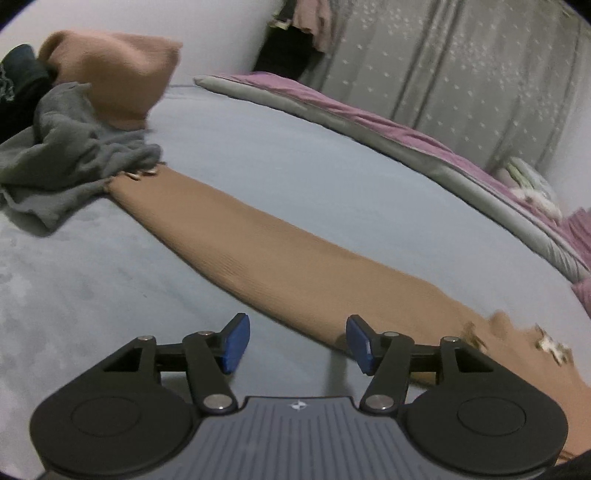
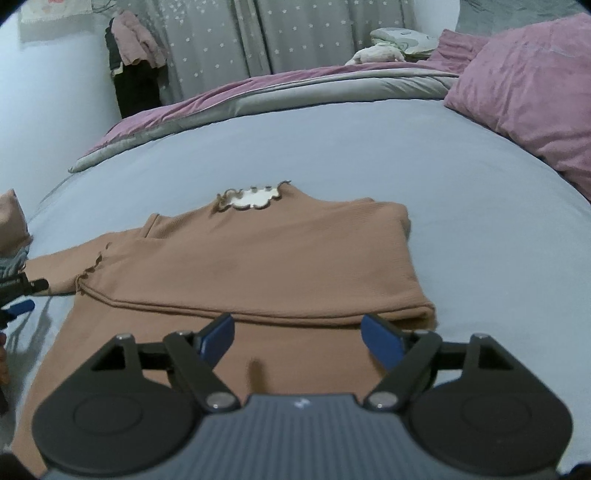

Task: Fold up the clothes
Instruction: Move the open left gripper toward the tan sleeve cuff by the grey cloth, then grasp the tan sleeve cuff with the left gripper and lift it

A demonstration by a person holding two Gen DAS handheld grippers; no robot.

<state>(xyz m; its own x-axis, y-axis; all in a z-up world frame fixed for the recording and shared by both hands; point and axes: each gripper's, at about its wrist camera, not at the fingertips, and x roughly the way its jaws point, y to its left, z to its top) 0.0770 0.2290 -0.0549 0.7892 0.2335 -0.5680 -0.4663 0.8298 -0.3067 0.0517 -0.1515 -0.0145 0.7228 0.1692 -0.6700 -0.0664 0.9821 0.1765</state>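
Left wrist view alone shows grey garment (image 1: 70, 162), right wrist view tan top's collar (image 2: 251, 199), both grippers' fingers wide

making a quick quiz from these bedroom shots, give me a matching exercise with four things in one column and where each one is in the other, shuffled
Things:
1. brown top
2. grey garment
3. pink pillow
4. starred curtain

Places:
A. crumpled in a heap by the end of the outstretched brown sleeve
B. hanging behind the bed
C. spread flat on the blue sheet, one sleeve folded across the body
D. at the right edge of the bed, beside the pink and grey quilt

Pairs: 1-C, 2-A, 3-D, 4-B
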